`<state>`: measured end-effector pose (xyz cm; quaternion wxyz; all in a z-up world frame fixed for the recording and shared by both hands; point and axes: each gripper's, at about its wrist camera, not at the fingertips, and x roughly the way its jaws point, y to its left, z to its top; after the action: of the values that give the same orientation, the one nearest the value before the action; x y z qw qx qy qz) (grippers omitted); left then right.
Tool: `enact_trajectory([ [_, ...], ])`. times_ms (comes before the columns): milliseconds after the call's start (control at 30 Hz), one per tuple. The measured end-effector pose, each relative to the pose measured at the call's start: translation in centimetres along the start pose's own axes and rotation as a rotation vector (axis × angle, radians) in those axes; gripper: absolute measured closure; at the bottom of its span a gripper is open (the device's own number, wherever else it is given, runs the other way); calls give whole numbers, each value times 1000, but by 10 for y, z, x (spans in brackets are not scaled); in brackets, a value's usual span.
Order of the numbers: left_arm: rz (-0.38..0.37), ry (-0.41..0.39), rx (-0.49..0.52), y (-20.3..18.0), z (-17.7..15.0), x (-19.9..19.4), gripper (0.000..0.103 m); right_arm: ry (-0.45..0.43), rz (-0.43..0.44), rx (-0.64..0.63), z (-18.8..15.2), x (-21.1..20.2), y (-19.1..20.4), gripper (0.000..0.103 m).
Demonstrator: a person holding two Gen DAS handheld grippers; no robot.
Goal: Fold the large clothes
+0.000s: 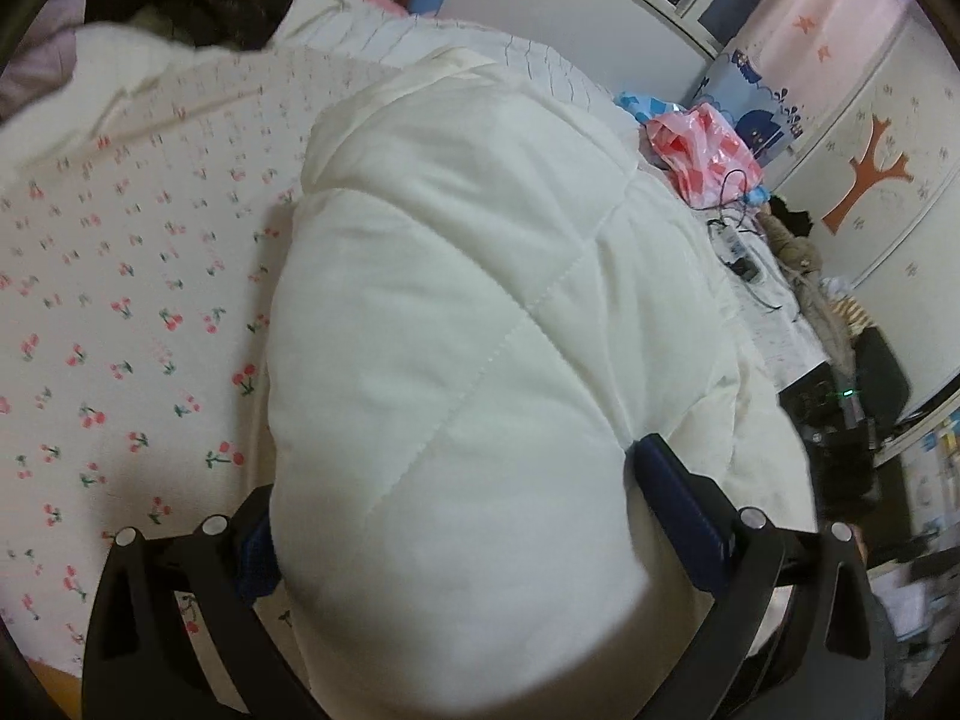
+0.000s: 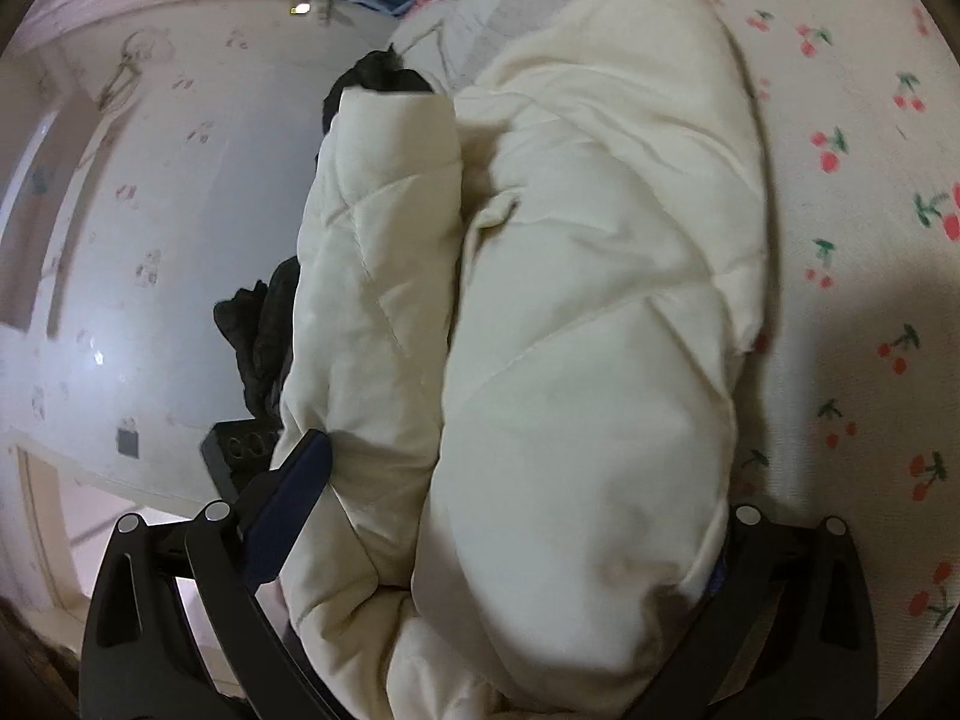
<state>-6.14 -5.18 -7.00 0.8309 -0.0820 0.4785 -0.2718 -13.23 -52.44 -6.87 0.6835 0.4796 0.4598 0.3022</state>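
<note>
Bed surface, left wrist view: white sheet printed with small red cherries (image 1: 120,312), spread flat to the left.
Garment, left wrist view: puffy cream-white quilted coat (image 1: 456,312) with diamond stitching, bunched on the sheet.
Left gripper (image 1: 456,498): black fingers with blue pads spread wide, pressed into a thick roll of coat.
Room, left wrist view: pink plastic bag (image 1: 702,150), black cables, wall with orange tree decal (image 1: 870,174).
Right wrist view: right gripper (image 2: 516,504) clamps two coat folds; dark fabric (image 2: 258,330) and pale wall left.
</note>
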Motion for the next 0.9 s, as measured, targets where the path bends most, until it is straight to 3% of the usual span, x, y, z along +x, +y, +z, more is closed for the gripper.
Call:
enact_trajectory([
  [133, 71, -58, 71, -14, 2, -18, 6, -7, 75, -163, 3, 4, 46, 6],
  [200, 114, -80, 117, -18, 0, -25, 6, 43, -19, -227, 3, 14, 62, 6],
  [300, 132, -62, 147, -14, -3, -21, 6, 104, -203, -261, 1, 30, 52, 6],
  [333, 129, -61, 158, -12, -4, -19, 6, 104, -214, -248, 1, 29, 45, 6],
  [600, 109, -72, 179, -13, -6, -19, 6, -22, -335, -326, -11, 16, 64, 6],
  [767, 97, -77, 182, -14, -7, -19, 6, -69, -339, -284, -13, 6, 63, 6],
  [900, 100, -82, 189, -15, -9, -19, 6, -132, -292, -176, -15, -13, 43, 6],
])
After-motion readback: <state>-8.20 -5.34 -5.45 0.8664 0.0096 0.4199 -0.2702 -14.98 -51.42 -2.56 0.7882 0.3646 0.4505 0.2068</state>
